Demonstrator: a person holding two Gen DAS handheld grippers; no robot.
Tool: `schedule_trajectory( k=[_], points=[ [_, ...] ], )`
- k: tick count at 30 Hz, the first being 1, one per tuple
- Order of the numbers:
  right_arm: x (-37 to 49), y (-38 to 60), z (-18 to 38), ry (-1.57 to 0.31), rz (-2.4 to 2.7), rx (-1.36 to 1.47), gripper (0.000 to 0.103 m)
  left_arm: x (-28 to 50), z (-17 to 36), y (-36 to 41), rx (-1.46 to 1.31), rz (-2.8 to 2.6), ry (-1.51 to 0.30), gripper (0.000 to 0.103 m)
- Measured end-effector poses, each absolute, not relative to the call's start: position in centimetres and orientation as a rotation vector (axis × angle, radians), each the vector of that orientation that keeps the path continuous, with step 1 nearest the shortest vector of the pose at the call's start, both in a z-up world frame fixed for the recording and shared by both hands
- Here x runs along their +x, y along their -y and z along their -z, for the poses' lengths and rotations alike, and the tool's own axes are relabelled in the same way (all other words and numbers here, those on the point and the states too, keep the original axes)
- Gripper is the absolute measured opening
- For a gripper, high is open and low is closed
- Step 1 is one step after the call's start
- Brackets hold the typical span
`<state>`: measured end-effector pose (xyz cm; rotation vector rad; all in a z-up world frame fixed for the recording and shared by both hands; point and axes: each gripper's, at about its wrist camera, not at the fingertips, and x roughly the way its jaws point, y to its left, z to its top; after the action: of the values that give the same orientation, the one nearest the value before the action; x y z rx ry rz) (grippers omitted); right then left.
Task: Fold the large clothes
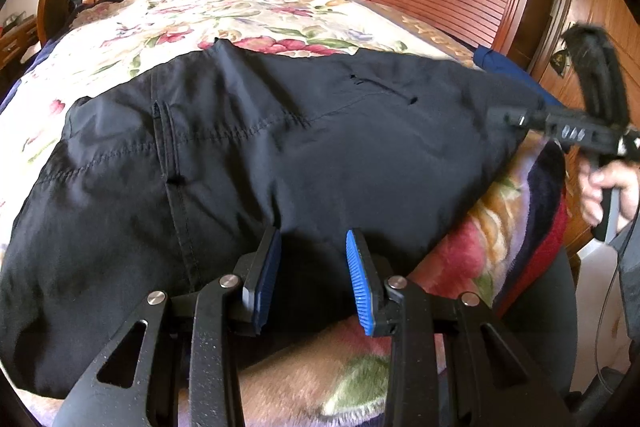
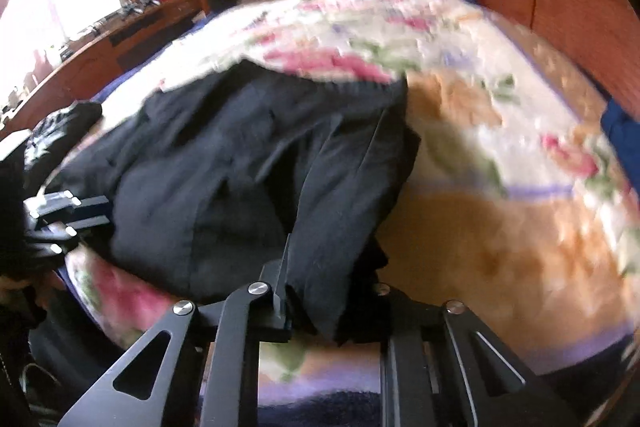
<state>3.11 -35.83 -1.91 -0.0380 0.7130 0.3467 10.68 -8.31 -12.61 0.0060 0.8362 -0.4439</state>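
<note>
At the left of my left-wrist view the black trousers (image 1: 248, 163) lie spread across the floral blanket (image 1: 224, 11) on the bed. Lower centre, my left gripper (image 1: 314, 281) has its jaws spread over the near hem — pads not pressing. At the right edge my right gripper (image 2: 320, 291) seems, through blur, pinched on a trouser fold — its jaws pressed together.

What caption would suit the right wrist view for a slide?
Right gripper shut on a bunched edge of the black garment, which lies on the floral blanket.
</note>
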Motion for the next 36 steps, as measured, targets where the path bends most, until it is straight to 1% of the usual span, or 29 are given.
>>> schedule_trajectory(
  k=[6, 13, 19, 21, 24, 26, 28, 29, 33, 34, 36],
  points=[
    [1.4, 32.6, -3.8, -0.575, -0.416, -0.107, 0.015, 8.7, 10.0, 4.7, -0.032, 0.403, -0.776, 0.035],
    [0.9, 24.2, -8.3, -0.464, -0.596, -0.2, 0.015, 5.8, 7.9, -2.0, -0.061, 0.283, -0.72, 0.035],
    [1.9, 14.8, -8.7, -0.459, -0.782, -0.283, 0.014, 3.5, 7.6, -7.7, -0.109, 0.155, -0.696, 0.035],
    [2.3, 12.0, -7.7, -0.491, -0.838, -0.307, 0.014, 2.9, 7.8, -9.2, -0.124, 0.12, -0.695, 0.035],
    [3.7, 8.5, -4.8, -0.597, -0.891, -0.317, 0.015, 2.3, 8.3, -11.1, -0.146, 0.07, -0.698, 0.035],
    [4.7, 7.5, -3.3, -0.654, -0.898, -0.31, 0.018, 1.9, 8.4, -11.7, -0.155, 0.051, -0.698, 0.035],
    [5.2, 7.2, -2.8, -0.697, -0.904, -0.287, 0.025, 1.7, 8.6, -12.2, -0.157, 0.042, -0.698, 0.035],
    [5.3, 7.4, -2.9, -0.696, -0.91, -0.277, 0.027, 1.6, 8.7, -12.3, -0.157, 0.04, -0.698, 0.035],
    [5.4, 8.4, -5.6, -0.65, -0.895, -0.256, 0.048, 1.7, 8.8, -12.6, -0.156, 0.045, -0.699, 0.035],
    [5.1, 9.0, -6.3, -0.633, -0.888, -0.25, 0.052, 1.8, 8.8, -12.5, -0.157, 0.048, -0.699, 0.035],
    [4.6, 10.4, -7.6, -0.597, -0.874, -0.241, 0.055, 1.9, 8.7, -12.6, -0.157, 0.055, -0.698, 0.035]
  ],
)
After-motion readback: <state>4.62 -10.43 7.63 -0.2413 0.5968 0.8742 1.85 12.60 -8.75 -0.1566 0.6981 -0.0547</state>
